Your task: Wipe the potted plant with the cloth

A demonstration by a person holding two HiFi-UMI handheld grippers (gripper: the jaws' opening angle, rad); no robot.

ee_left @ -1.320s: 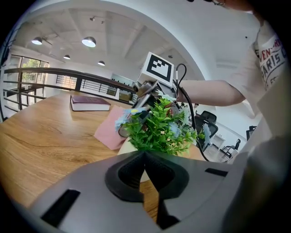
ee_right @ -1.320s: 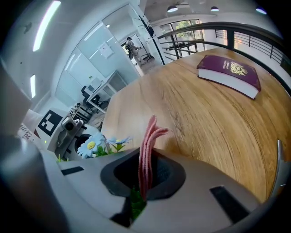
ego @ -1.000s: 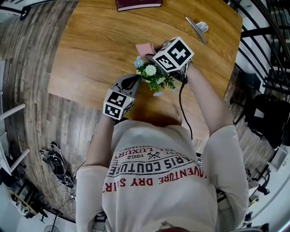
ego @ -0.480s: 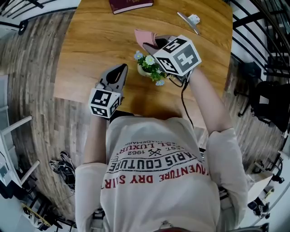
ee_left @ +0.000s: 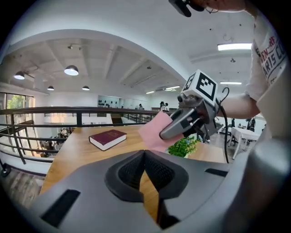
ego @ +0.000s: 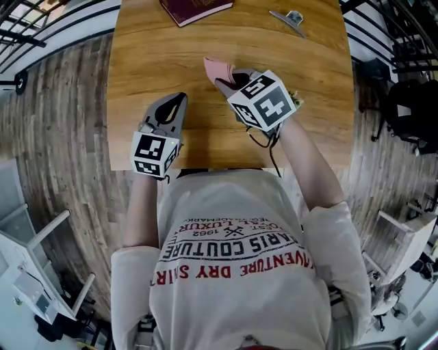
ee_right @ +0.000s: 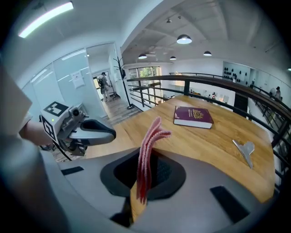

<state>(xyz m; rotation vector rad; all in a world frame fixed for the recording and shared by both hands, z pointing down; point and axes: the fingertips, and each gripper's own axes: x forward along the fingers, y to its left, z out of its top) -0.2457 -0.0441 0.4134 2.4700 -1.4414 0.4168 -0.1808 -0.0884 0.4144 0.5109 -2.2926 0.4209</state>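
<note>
Nearest me, at about 11 o'clock, my left gripper point(ego: 176, 104) hangs over the near part of the wooden table point(ego: 147, 61), its jaws pressed together with nothing between them. At 1 o'clock my right gripper point(ee_right: 146, 157) is clamped on the folded pink cloth point(ee_right: 149, 145), which stands up out of the jaws. The potted plant point(ee_left: 184, 146) sits on the table under that gripper. Seen from my left gripper, its green leaves show at 1 o'clock, just below the cloth; I cannot tell whether they touch. Farther off, at 12 o'clock, lies a dark red book point(ego: 195, 8), and at 1 o'clock a small metal piece point(ego: 291, 17) lies near the far edge.
</note>
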